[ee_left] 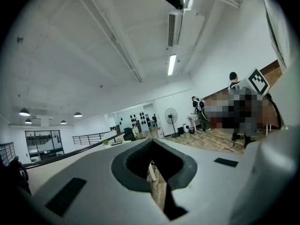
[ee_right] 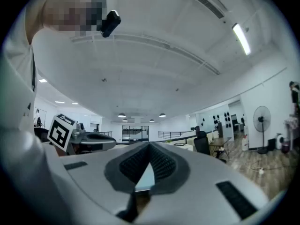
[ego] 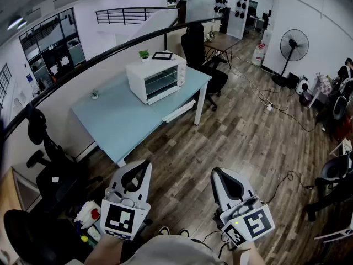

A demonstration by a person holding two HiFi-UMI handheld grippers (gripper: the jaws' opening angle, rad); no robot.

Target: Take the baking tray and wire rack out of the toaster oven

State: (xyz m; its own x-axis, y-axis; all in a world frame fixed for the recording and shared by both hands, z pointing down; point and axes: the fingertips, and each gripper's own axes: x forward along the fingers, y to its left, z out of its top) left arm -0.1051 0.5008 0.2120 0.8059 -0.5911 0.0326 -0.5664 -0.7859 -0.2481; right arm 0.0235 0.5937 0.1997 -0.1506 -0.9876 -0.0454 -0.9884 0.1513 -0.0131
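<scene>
Since toaster oven door shut, contents unreadable; left tool, right tool both closed, empty.

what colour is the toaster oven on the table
The toaster oven is white with a dark glass door, sitting on the pale blue table; the head view shows it best.

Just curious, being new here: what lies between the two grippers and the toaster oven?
Head view: bare wooden floor, then the blue table bearing the toaster oven.

Upper centre of the head view: the toaster oven appears too small to tell what sits behind its glass door. At the bottom edge, the person's arms are cut off.
</scene>
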